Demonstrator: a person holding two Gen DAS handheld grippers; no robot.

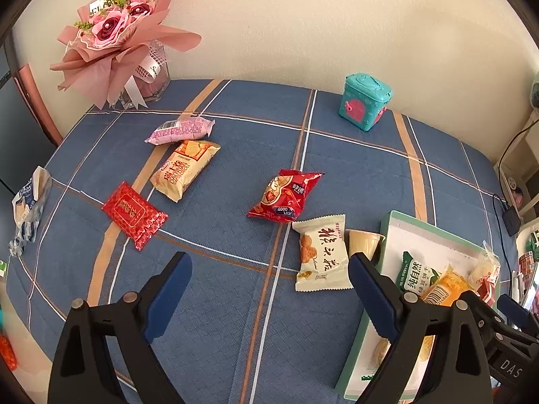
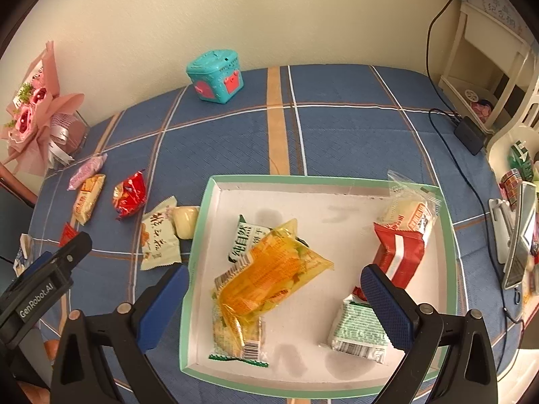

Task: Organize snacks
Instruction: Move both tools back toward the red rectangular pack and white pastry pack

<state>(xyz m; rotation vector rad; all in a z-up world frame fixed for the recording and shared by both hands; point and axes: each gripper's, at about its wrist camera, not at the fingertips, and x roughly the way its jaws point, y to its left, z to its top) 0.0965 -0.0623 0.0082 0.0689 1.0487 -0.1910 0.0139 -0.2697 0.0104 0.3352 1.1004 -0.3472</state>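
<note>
A green-rimmed white tray holds several snack packets, among them an orange one. Loose on the blue plaid cloth lie a cream packet, a small cup, a red "Good Luck" packet, a tan packet, a pink packet and a flat red packet. My left gripper is open and empty above the cloth, left of the cream packet. My right gripper is open and empty over the tray.
A pink bouquet in a glass vase stands at the back left. A teal toy box sits at the back. A blue-white wrapper lies at the left edge. Cables and a charger lie at the right by a shelf.
</note>
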